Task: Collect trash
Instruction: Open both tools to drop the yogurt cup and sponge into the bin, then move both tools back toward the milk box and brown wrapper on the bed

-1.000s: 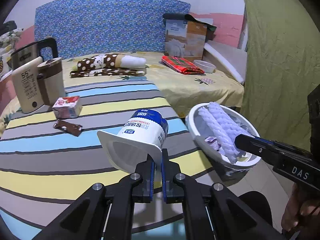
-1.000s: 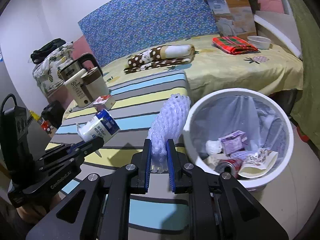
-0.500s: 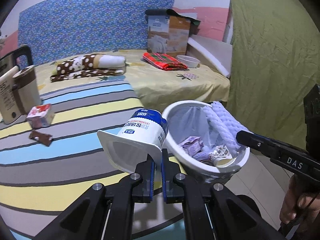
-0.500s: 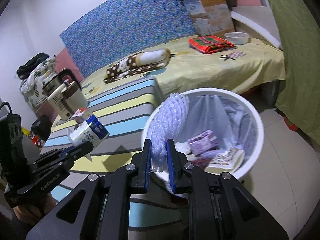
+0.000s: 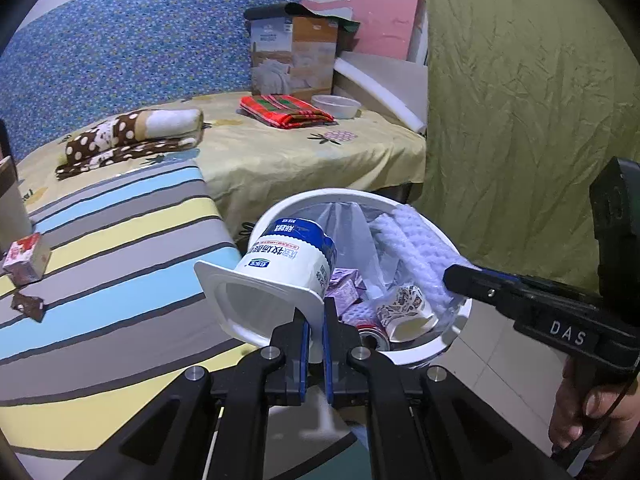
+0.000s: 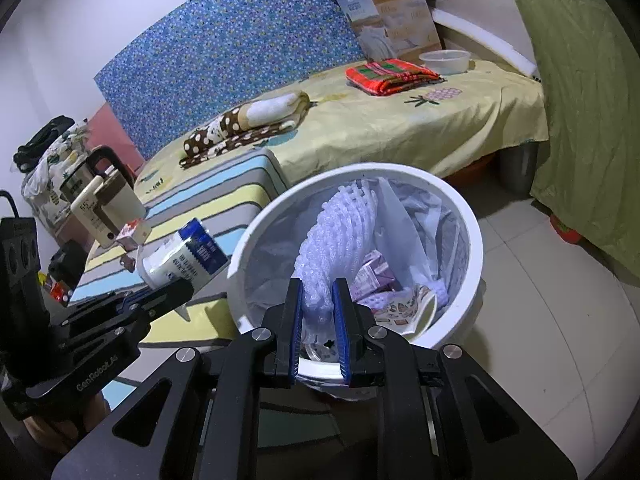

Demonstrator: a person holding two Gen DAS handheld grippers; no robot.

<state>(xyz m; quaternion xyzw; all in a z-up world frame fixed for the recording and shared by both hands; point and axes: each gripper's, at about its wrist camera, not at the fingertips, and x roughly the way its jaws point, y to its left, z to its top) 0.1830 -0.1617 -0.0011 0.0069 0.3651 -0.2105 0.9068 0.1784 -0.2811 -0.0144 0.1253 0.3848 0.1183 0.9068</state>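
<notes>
My left gripper (image 5: 316,320) is shut on the rim of an empty white and blue yogurt cup (image 5: 280,272), held on its side at the left edge of the white trash bin (image 5: 452,336). My right gripper (image 6: 317,296) is shut on a white foam net sleeve (image 6: 340,232), which hangs over the bin's opening (image 6: 476,240). The same sleeve (image 5: 416,252) and right gripper (image 5: 460,276) show at the right of the left wrist view. The cup (image 6: 184,256) and left gripper (image 6: 176,288) appear at the left of the right wrist view. Inside the bin lie a purple carton (image 6: 374,272), a printed paper cup (image 5: 404,308) and a can (image 5: 372,334).
A striped table cover (image 5: 120,272) holds a small red and white carton (image 5: 26,258) and a brown wrapper (image 5: 28,306). A kettle and a jug (image 6: 100,204) stand at its far end. Behind lies a yellow bed (image 6: 400,120); a green curtain (image 5: 520,120) hangs right.
Both grippers have swung right, away from the striped table and over to the bin. The foam sleeve now hangs above the bin's inside, and the cup is at its left rim.
</notes>
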